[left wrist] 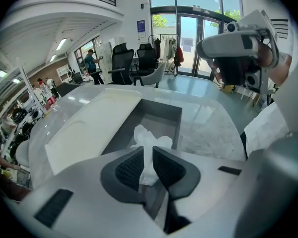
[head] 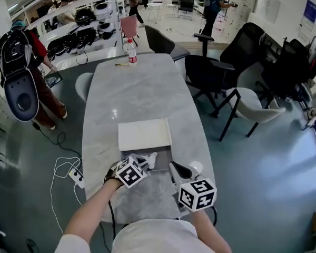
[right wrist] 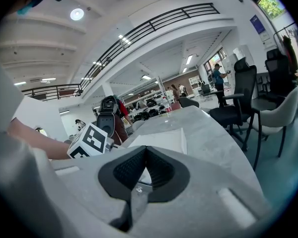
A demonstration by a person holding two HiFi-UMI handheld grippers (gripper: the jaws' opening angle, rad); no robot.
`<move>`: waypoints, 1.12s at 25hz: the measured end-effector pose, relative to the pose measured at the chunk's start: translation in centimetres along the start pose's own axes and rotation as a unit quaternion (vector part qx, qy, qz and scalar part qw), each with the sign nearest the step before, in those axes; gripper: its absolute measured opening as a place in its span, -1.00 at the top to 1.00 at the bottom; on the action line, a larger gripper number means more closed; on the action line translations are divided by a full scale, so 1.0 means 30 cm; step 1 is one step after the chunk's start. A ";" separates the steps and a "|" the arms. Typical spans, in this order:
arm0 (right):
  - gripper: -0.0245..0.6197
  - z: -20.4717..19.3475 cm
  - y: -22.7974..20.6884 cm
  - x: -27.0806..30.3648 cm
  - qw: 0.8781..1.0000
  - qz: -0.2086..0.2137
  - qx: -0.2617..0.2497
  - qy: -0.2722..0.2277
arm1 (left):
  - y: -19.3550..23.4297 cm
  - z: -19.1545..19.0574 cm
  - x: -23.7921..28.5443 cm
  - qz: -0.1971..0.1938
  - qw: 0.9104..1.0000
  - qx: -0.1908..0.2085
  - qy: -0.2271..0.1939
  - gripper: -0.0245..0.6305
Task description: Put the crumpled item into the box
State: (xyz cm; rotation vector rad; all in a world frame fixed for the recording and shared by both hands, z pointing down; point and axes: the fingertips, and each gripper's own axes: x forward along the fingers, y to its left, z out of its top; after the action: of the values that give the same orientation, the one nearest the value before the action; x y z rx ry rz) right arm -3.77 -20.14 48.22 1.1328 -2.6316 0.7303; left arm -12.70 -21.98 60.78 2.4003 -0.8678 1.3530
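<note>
A crumpled white paper [left wrist: 150,142] is pinched between the jaws of my left gripper [left wrist: 148,165], which is shut on it. The paper hangs over the near end of an open grey box [left wrist: 161,114]. In the head view the left gripper [head: 146,162] holds the paper [head: 150,157] above the box [head: 164,162], near the table's front edge. The box's white lid [head: 144,134] lies flat just beyond the box. My right gripper [head: 175,168] hovers to the right of the box; its jaws [right wrist: 145,165] are shut with nothing in them.
A water bottle [head: 130,51] and a yellow pen [head: 121,64] lie at the far end of the marble table [head: 147,94]. Office chairs [head: 208,73] stand along its right side. A power strip and cables [head: 73,176] lie on the floor at left, near a person [head: 21,57].
</note>
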 end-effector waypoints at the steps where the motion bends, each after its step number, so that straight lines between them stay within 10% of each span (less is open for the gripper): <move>1: 0.91 0.002 0.006 0.002 1.000 0.004 -0.003 0.001 | -0.001 0.000 -0.007 0.003 1.000 -0.003 -0.002 0.83; 14: 0.91 0.029 0.078 0.039 0.997 0.060 -0.039 0.015 | 0.015 0.003 -0.173 0.079 0.988 -0.101 -0.081 0.83; 28: 0.91 0.078 0.130 0.067 0.993 0.097 -0.065 0.013 | 0.052 -0.002 -0.451 0.190 0.916 -0.264 -0.236 0.83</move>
State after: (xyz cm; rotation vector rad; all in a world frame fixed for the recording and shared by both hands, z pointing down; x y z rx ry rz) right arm -7.90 -20.30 45.48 0.8362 -2.7477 0.5922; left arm -18.97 -18.11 49.33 2.1967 -1.6490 0.4994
